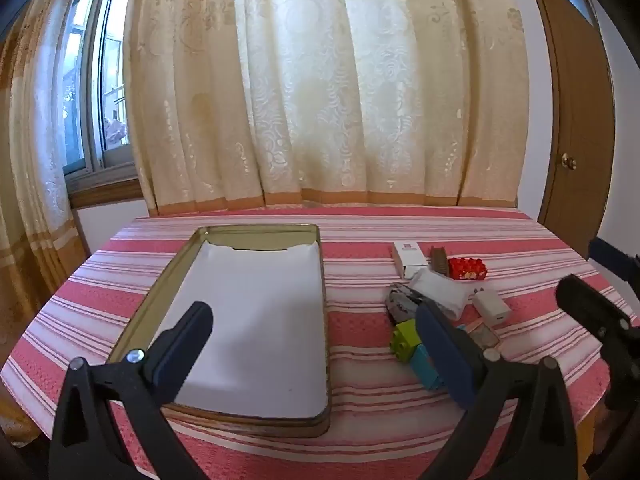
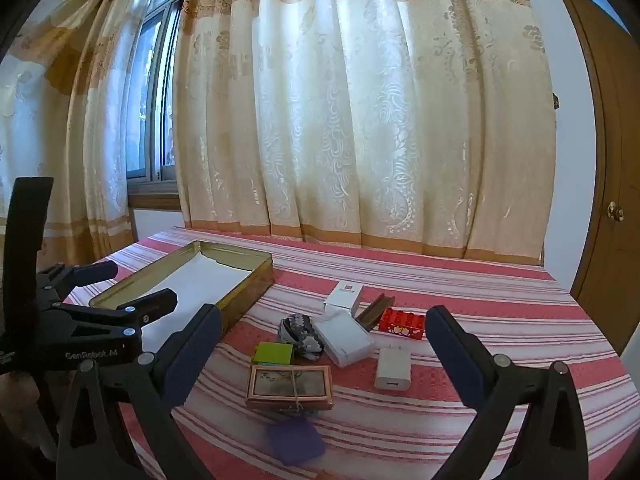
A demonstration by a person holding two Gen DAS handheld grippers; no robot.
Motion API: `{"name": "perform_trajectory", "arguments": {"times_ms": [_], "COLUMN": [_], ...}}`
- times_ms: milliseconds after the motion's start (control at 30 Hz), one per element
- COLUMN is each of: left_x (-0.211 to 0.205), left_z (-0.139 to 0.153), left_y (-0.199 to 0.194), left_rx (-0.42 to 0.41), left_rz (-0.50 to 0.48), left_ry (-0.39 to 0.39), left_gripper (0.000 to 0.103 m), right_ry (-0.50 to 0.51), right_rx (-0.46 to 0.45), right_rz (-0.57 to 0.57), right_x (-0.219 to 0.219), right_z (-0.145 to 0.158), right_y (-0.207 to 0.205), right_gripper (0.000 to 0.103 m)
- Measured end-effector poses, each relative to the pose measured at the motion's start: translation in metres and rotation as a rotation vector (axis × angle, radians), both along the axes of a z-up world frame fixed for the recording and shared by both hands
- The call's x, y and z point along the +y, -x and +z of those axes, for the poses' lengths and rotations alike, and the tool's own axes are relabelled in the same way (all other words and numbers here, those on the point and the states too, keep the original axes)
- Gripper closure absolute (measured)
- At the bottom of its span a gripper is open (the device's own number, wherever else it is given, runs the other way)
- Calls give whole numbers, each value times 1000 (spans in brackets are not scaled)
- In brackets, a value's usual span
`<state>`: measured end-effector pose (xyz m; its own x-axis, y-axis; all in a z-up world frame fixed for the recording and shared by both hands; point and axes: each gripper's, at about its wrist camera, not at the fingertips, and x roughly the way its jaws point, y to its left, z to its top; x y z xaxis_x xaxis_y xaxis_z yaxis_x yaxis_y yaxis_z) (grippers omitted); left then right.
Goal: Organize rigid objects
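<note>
A shallow gold tin lined with white paper lies on the left of the striped table. My left gripper hovers open over its near right edge, holding nothing. To the tin's right is a cluster: white box, brown bar, red brick, white packet, patterned pouch, green brick, copper box tied with string, white charger and purple block. My right gripper stands open above the cluster with nothing between its fingers.
The red and white striped cloth covers the table, which ends near a cream curtain. A window is at the left and a wooden door at the right. The left gripper shows over the tin in the right wrist view.
</note>
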<state>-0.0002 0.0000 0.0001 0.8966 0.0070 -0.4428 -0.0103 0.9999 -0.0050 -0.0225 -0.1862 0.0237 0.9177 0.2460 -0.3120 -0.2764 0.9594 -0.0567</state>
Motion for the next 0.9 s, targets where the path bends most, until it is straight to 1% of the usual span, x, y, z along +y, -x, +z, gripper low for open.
{"name": "perform_trajectory", "arguments": {"times_ms": [133,167,200,267,300,433,900], "left_x": [0,3,-4,-9,-13,-15,-14], "left_z": [0,-3,-2,-2,-4,-9,-13], "left_y": [2,2,3,2,3,-1,-4], "left_rx": [-8,-3,-10,2,0,8,2], "left_rz": [2,-4,-2,-4,-3,-7,1], "left_ry": [-15,14,-14,-23,-27,-19,-20], "left_gripper": [0,0,0,0,0,0,0], "right_ry": [8,7,5,-1,-1,-2,-16], "right_rx": [14,20,27,31,47,58,52], "right_rz": [-5,-7,-10,-14,-16,-22,-17], "right_x": [0,0,-2,-5,-6,-9,-12], "right_z": [-3,-4,-6,-7,-8,-8,-12], "right_y": [0,-1,-2,1,-1,-2,-1], "right_gripper": [1,1,1,1,1,1,1]}}
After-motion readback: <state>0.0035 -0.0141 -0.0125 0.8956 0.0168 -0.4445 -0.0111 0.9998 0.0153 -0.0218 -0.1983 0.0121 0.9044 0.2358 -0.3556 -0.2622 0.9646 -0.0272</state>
